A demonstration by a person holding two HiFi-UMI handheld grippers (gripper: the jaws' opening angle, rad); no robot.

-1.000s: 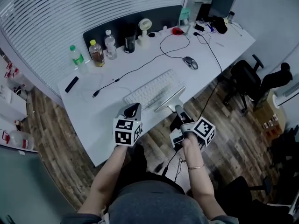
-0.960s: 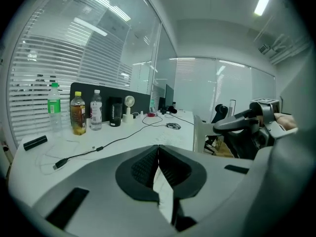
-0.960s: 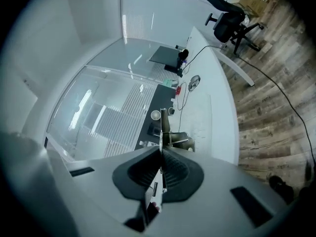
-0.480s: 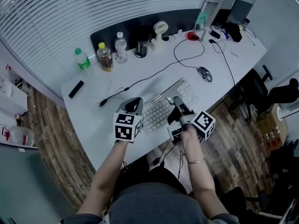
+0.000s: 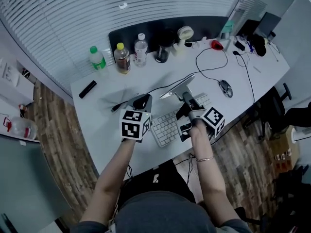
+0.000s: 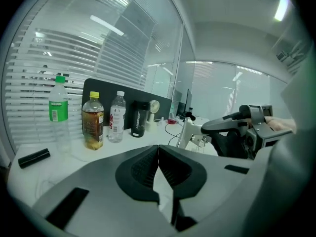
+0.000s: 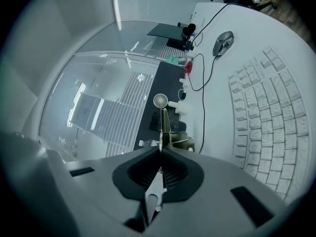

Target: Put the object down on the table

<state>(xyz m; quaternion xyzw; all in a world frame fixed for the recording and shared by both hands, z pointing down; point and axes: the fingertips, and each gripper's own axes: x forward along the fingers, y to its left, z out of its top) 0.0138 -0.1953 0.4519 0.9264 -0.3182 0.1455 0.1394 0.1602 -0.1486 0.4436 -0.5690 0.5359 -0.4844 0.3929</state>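
Moved farther over the white desk (image 5: 99, 118), the thin flat silver panel (image 5: 176, 88) juts far-left from the right gripper (image 5: 185, 98) clamping its near edge, while the left gripper (image 5: 142, 102) is closed on nothing.

The head camera is looking steeply down over the long white desk (image 5: 97, 115). Both gripper cameras are skimming close above it, facing the pale slatted window blinds (image 5: 97, 13) and sharing the small white fan (image 5: 184, 33).

Grey left tool (image 5: 142, 100) and right tool (image 5: 185, 96) bear black-and-white patterned cubes (image 5: 133, 125); the right tool's silver plate (image 5: 176, 87) shows near a white keyboard (image 5: 165, 129) and white counter (image 5: 97, 115).
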